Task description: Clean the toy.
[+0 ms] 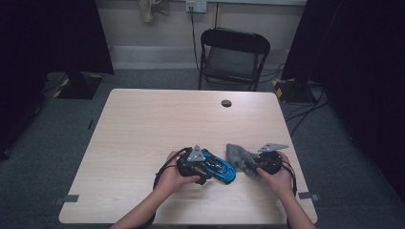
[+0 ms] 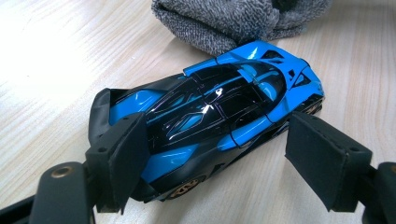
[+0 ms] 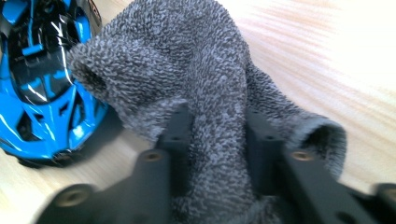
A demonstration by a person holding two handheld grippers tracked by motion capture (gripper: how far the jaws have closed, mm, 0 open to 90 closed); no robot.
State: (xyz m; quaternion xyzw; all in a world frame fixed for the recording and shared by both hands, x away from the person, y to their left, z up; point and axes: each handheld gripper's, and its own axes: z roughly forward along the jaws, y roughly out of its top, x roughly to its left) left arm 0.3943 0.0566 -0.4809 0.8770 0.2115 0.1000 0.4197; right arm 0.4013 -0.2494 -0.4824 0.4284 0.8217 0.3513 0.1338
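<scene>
My left tool point(image 2: 210, 163) straddles the blue and black toy car point(image 2: 210, 112), which sits on its wheels on the pale wooden surface point(image 1: 143, 124) near the front edge, right of the middle. In the left gripper view, 1 pad point(image 2: 123, 161) lies against the car's rear flank, while the other pad point(image 2: 322, 158) stands clear of the opposite side, so the jaws are spread wide and not clamping the car. My right tool point(image 3: 217, 140) is clenched on a fold of the grey cloth point(image 3: 196, 70), with the fabric bunched between its 2 jaws and spilling over them. The cloth lies just beside the car's nose, and in the high view it sits between the car and my right hand point(image 1: 277, 179).
</scene>
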